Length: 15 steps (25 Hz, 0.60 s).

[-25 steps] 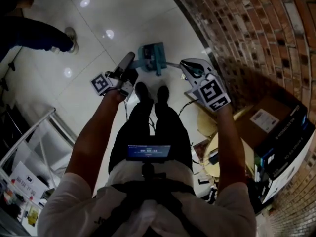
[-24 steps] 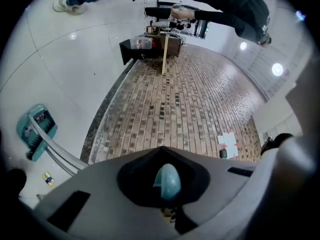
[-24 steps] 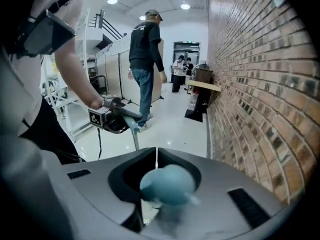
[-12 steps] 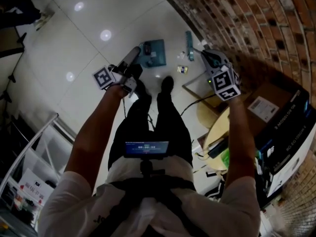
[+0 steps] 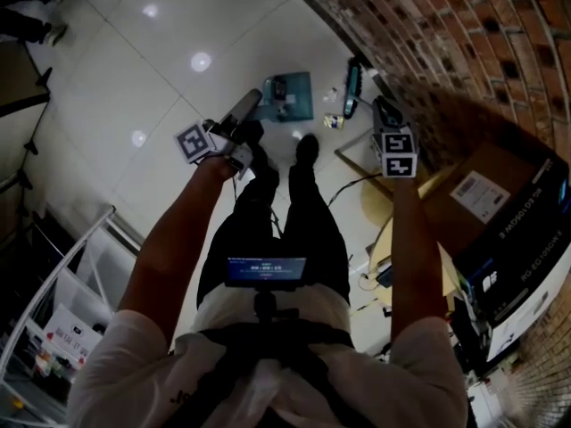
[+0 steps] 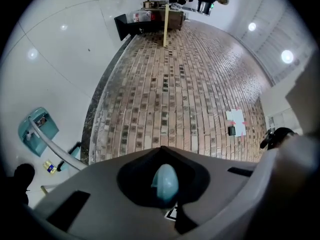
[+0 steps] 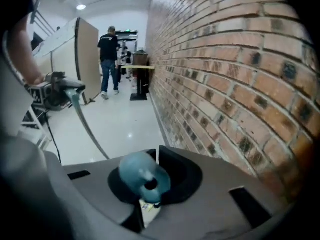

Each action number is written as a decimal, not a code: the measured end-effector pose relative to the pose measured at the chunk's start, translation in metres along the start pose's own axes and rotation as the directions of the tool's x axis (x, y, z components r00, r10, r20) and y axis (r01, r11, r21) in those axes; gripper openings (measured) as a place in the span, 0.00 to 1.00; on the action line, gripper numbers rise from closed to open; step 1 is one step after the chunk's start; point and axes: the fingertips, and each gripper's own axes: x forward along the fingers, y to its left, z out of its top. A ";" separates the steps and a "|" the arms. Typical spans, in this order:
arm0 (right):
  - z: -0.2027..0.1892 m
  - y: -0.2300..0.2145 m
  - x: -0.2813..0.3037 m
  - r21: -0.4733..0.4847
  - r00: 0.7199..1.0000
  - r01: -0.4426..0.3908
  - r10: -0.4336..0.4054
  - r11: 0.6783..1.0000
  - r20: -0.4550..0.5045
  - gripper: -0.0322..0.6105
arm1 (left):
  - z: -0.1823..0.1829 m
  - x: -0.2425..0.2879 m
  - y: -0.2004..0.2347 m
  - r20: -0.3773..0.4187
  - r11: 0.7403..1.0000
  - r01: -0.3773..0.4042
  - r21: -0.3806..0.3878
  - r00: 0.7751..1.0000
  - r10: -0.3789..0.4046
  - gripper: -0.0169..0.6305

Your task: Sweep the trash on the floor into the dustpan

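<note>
Standing on pale floor tiles [image 5: 178, 25] beside a brick wall [image 5: 464, 43], you carry one tool in each hand.

- Left gripper [image 5: 243, 110]: jaws pressed together on the rounded teal end of the dustpan handle [image 6: 165, 181], as the left gripper view shows squarely. From there the handle runs as a thin pale rod to the pan.
- Dustpan [image 5: 287, 96]: teal, lying on the tiles just ahead of your shoes [image 5: 306, 147]. A small dark item sits inside it.
- Right gripper [image 5: 384, 112]: jaws pinching the teal broom handle [image 7: 142, 176], whose tip has a hanging hole. Its marker cube [image 5: 399, 154] faces the head camera.
- Broom [image 5: 353, 87]: dark teal head, low by the foot of the wall, to the right of the dustpan and apart from it.
- Trash [image 5: 333, 122]: one small piece on the tiles between the dustpan and the broom head, outside the pan. Whether the bristles touch it cannot be told.
- Cardboard box [image 5: 482, 203]: against the wall at your right side.
- Person [image 7: 107, 59]: far down the floor in the right gripper view, standing with back turned.
</note>
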 end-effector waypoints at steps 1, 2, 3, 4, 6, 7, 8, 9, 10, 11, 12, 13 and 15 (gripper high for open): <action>0.000 -0.006 0.000 0.046 1.000 0.016 -0.016 0.999 0.013 0.08 | 0.000 0.001 0.000 -0.002 1.000 0.000 0.004 1.000 0.000 0.03; 0.000 -0.012 0.001 0.084 0.999 0.026 -0.028 0.996 0.023 0.08 | 0.000 0.002 -0.001 -0.003 1.000 0.000 0.007 1.000 0.000 0.03; 0.002 -0.015 0.001 0.114 0.999 0.032 -0.035 0.993 0.032 0.08 | 0.000 0.003 -0.002 -0.003 1.000 0.000 0.007 1.000 0.000 0.03; 0.004 -0.018 0.001 0.138 0.998 0.032 -0.038 0.990 0.041 0.08 | 0.000 0.003 -0.002 -0.003 1.000 0.000 0.008 1.000 0.000 0.03; 0.008 -0.020 0.002 0.177 0.998 0.026 -0.036 0.984 0.055 0.08 | -0.001 0.000 -0.002 -0.004 1.000 -0.005 0.010 1.000 0.005 0.03; 0.010 -0.021 0.003 0.191 0.998 0.022 -0.034 0.981 0.060 0.08 | -0.002 -0.002 -0.001 -0.003 1.000 -0.010 0.012 1.000 0.010 0.03; 0.011 -0.022 0.004 0.203 0.997 0.019 -0.033 0.979 0.065 0.09 | -0.001 -0.003 0.000 0.000 1.000 -0.015 0.014 1.000 0.015 0.03; 0.013 -0.024 0.006 0.214 0.997 0.018 -0.034 0.977 0.072 0.09 | 0.000 -0.004 0.001 0.003 1.000 -0.018 0.017 1.000 0.018 0.03; 0.015 -0.027 0.007 0.226 0.996 0.019 -0.038 0.974 0.080 0.09 | 0.001 -0.004 0.000 0.006 1.000 -0.016 0.020 1.000 0.016 0.03; 0.019 -0.029 0.008 0.239 0.995 0.021 -0.043 0.971 0.089 0.09 | 0.003 -0.004 -0.001 0.009 1.000 -0.013 0.024 1.000 0.013 0.03; 0.023 -0.031 0.008 0.255 0.994 0.023 -0.049 0.967 0.099 0.09 | 0.005 -0.005 -0.002 0.011 1.000 -0.011 0.028 1.000 0.010 0.03; 0.028 -0.033 0.008 0.272 0.992 0.024 -0.056 0.962 0.110 0.10 | 0.006 -0.006 -0.003 0.013 0.999 -0.009 0.031 1.000 0.009 0.03; 0.038 -0.035 0.008 0.307 0.989 0.025 -0.069 0.951 0.133 0.10 | 0.007 -0.008 -0.004 0.015 1.000 -0.011 0.030 1.000 0.010 0.03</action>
